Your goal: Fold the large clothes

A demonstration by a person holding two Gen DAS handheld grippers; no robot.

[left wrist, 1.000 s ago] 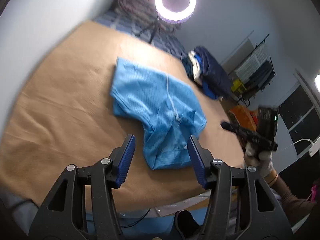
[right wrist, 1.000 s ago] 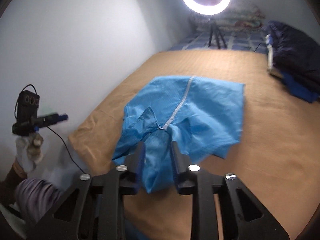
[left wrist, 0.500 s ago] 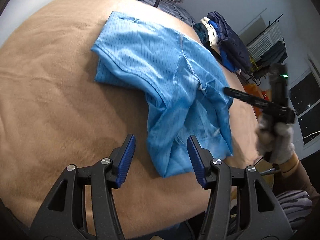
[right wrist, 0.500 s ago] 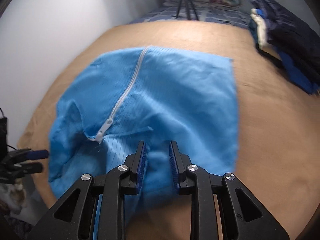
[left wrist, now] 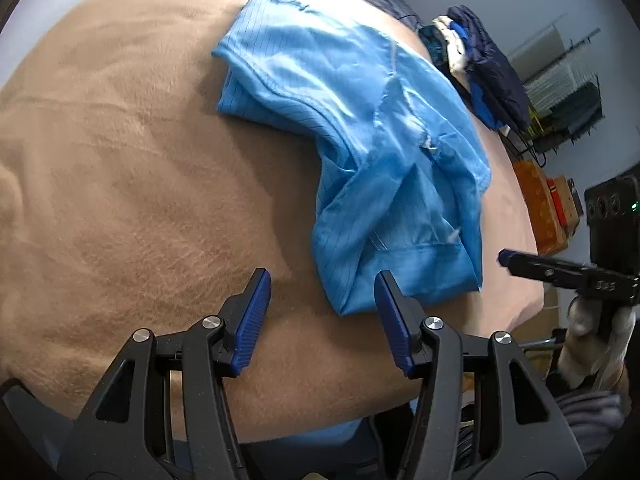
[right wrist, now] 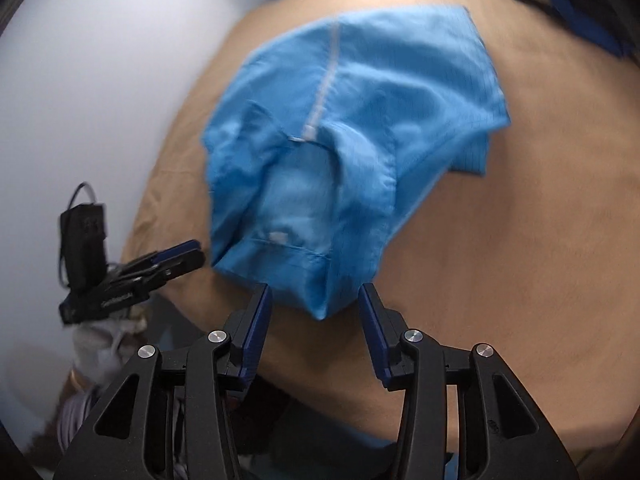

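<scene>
The blue garment (right wrist: 340, 152) lies partly folded on the tan bed (right wrist: 520, 260), its long axis running from the lower centre to the top of the right wrist frame. Its nearest corner sits between the jaws of the right gripper (right wrist: 316, 324), which are opening; the pads do not press it. The left gripper (left wrist: 322, 320) stands open and empty, the garment's hem just upper right of its jaws. The right gripper is nearer.
</scene>
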